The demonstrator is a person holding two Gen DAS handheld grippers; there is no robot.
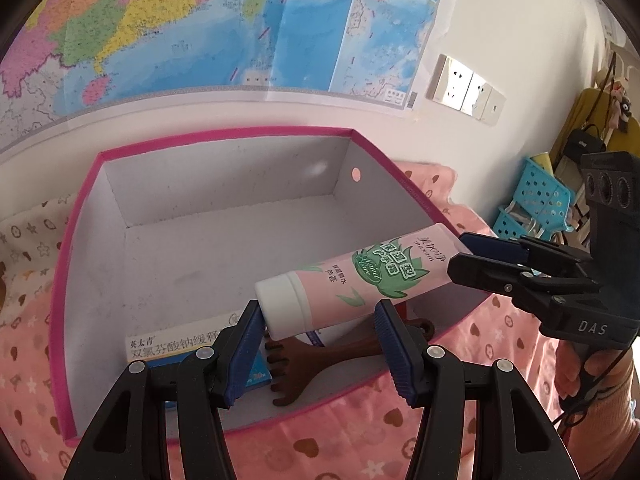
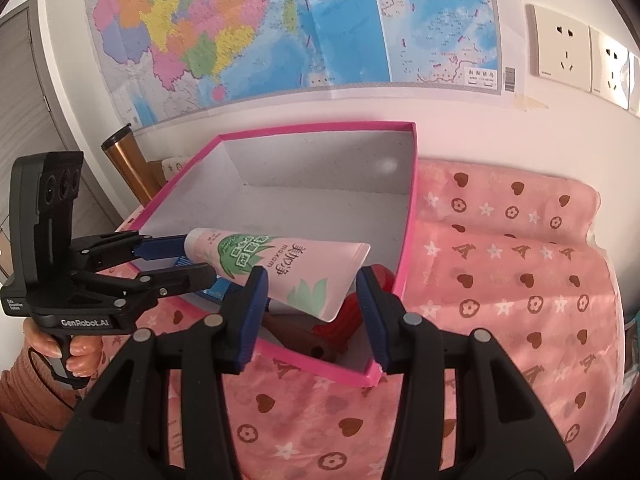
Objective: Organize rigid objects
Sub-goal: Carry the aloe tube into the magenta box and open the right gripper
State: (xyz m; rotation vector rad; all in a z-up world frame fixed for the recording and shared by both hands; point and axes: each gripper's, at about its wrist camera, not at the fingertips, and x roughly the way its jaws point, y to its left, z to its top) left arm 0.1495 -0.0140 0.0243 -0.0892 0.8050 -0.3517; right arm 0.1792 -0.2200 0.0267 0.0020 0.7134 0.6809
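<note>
Your left gripper (image 1: 320,344) clamped the white-capped end of the hand cream tube (image 1: 352,280), your right gripper (image 2: 312,312) pinched its flat crimped end, tube held level over the pink box (image 1: 224,138), brown wooden comb (image 1: 304,360) and medicine carton (image 1: 172,346) lay inside below.

Each black gripper, left (image 1: 318,346) and right (image 2: 312,314), has ribbed blue pads, silver pivot screws and white lettering on its handle, and a rust-brown knit sleeve (image 2: 24,396) shows.
</note>
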